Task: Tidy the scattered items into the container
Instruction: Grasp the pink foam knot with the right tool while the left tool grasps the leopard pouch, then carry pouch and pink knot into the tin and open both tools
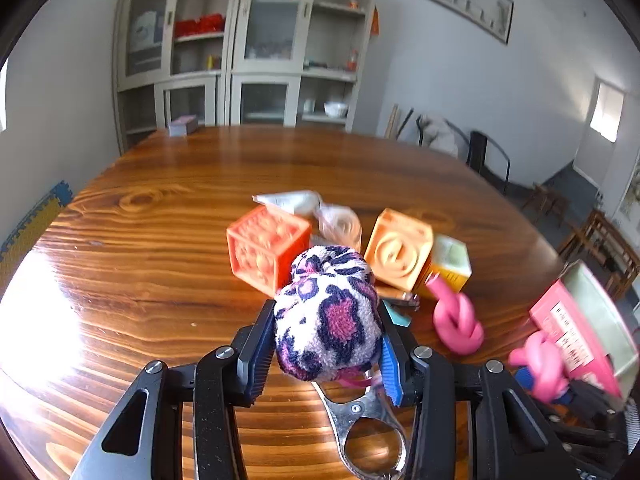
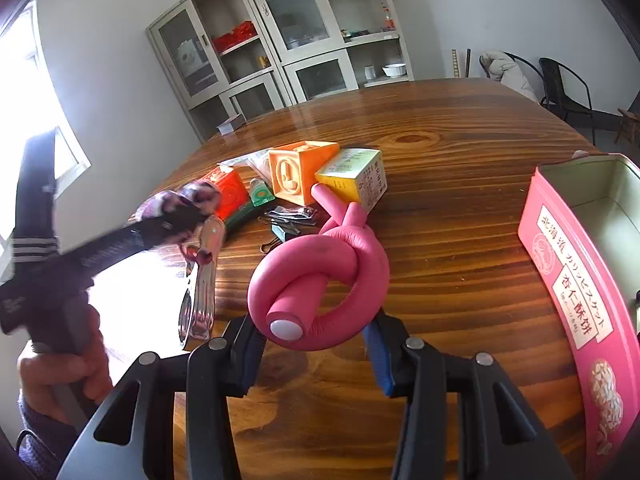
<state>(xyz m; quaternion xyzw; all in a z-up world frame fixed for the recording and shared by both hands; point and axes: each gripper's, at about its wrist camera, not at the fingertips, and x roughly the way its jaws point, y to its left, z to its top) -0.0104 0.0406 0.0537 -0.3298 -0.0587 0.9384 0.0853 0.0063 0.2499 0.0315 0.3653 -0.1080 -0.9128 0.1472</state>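
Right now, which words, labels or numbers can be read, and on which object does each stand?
"北海道 カツンビスケット": white label on the pink tin, small strokes uncertain.
"杏仁酥饼": second white label on the same tin.
Yellow-green carton: print too small to read.
Small green packet: unreadable.
Orange cubes: embossed shapes only, no words.

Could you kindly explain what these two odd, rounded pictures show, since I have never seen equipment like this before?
There is no robot here: a person holds a two-finger clamp tool in each hand, and each tool carries a wide-angle camera looking along its fingers.

The left gripper has clamped a fuzzy purple-patterned plush ball, with a metal key ring dangling below.

The right gripper has closed on a knotted pink foam tube.

On the wooden table lie two orange toy cubes, a small yellow box and binder clips. The open pink tin on the right is the container.
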